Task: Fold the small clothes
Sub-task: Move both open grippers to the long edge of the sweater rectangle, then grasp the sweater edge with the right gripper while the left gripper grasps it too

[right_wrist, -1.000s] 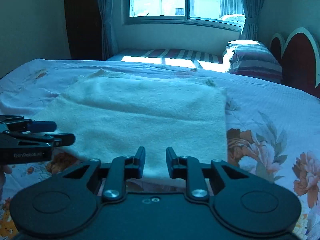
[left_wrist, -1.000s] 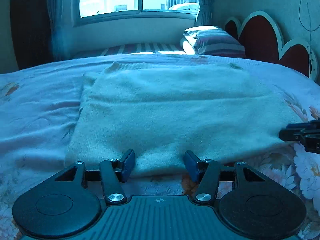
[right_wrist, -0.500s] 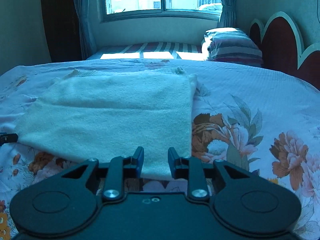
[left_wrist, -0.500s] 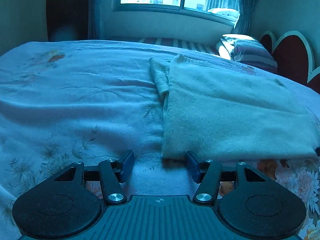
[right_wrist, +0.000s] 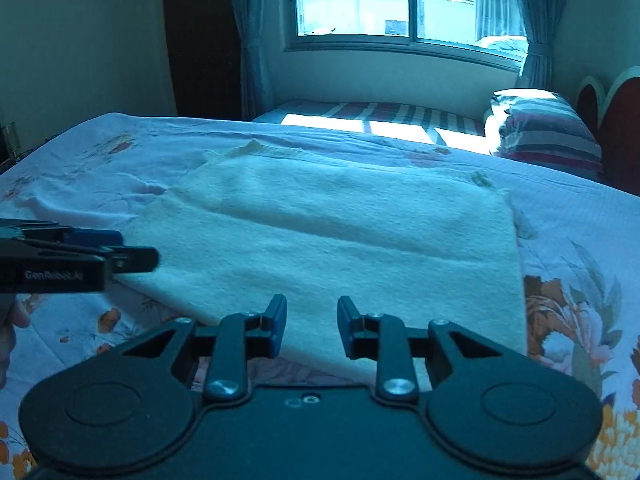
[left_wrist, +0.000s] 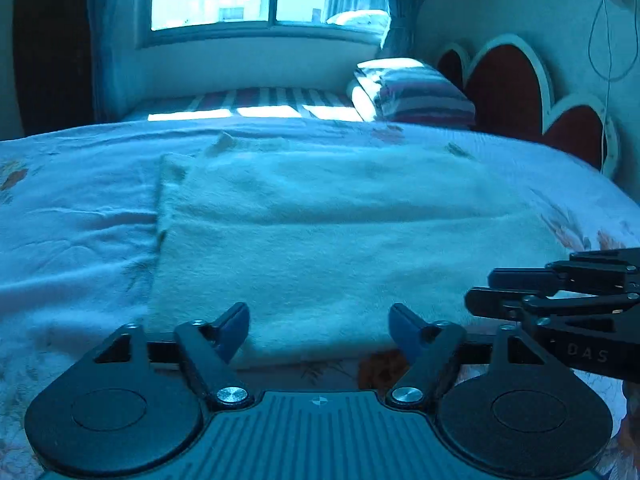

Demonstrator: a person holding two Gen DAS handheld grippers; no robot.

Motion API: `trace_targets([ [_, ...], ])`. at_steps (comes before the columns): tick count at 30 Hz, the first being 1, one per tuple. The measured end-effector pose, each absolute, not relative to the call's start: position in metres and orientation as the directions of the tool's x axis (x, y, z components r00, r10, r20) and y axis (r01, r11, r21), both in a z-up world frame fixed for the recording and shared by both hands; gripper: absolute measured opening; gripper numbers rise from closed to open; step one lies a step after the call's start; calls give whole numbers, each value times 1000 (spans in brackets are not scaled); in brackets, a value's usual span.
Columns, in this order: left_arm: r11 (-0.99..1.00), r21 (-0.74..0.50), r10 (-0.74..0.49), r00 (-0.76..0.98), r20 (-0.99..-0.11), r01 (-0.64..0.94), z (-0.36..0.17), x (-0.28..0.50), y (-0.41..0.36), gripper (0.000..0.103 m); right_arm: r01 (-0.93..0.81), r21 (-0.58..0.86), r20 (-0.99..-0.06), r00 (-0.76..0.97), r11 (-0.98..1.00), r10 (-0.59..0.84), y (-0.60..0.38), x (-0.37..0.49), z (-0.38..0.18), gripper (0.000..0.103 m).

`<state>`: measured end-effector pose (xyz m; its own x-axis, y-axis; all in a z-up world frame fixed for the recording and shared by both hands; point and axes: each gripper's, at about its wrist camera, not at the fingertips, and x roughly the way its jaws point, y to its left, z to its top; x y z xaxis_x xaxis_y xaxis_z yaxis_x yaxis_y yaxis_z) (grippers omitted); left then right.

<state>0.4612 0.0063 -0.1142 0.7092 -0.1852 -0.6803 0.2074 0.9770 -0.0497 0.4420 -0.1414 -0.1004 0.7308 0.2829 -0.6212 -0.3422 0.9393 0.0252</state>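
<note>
A cream knit garment lies flat on the bed, folded into a wide rectangle; it also shows in the right wrist view. My left gripper is open and empty, its jaws wide apart at the garment's near edge. My right gripper is open and empty at the same near edge, further right. The right gripper shows from the side at the right of the left wrist view. The left gripper shows at the left of the right wrist view.
The floral bedsheet covers the bed around the garment. A striped pillow lies at the far side by the red scalloped headboard. A window with curtains is behind. My hand shows at the left edge.
The left gripper has swung back right from the garment's left corner to face its near edge. The right gripper has turned left, and both grippers see each other again. Both stayed open.
</note>
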Motion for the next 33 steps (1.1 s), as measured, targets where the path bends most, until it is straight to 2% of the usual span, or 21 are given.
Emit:
trace_targets([
  [1,977,-10,-158,690,-706,214,-122,465,-2,87,-358,29,-640,710,933,293,-137,447,-107,26],
  [2,975,37,-132,710,-692,217,-122,462,-10,87,-362,20,-687,672,932,276,-130,453,-116,26],
  [3,977,14,-146,718,-681,212,-116,459,-10,87,-363,18,-692,668,932,273,-129,454,-120,26],
  [5,982,-43,-168,744,-647,184,-111,453,-2,87,-354,40,-677,679,935,286,-134,450,-110,25],
  [7,983,12,-126,715,-688,185,-124,455,-6,87,-353,32,-629,720,935,293,-139,441,-102,30],
  [9,979,47,-116,729,-675,199,-125,449,-9,87,-354,-2,-694,674,935,254,-138,447,-115,29],
  [12,981,50,-107,744,-660,185,-112,443,-1,87,-356,18,-694,669,934,268,-144,448,-114,29],
  [14,986,41,-96,741,-664,165,-108,444,7,87,-335,44,-654,703,941,281,-153,442,-103,32],
  [19,990,41,-75,747,-660,135,-105,448,21,87,-284,33,-634,735,958,240,-171,444,-97,32],
  [25,992,42,-58,721,-690,121,-117,455,24,87,-232,23,-652,734,973,191,-186,448,-104,32],
  [27,995,16,-63,742,-668,98,-111,454,29,87,-220,-3,-701,696,975,155,-187,453,-118,32],
  [30,995,27,-58,787,-615,94,-99,463,36,87,-234,18,-676,714,972,184,-190,451,-107,32],
  [33,996,22,-51,786,-616,83,-97,498,47,87,-231,-14,-619,766,973,173,-194,462,-92,32],
])
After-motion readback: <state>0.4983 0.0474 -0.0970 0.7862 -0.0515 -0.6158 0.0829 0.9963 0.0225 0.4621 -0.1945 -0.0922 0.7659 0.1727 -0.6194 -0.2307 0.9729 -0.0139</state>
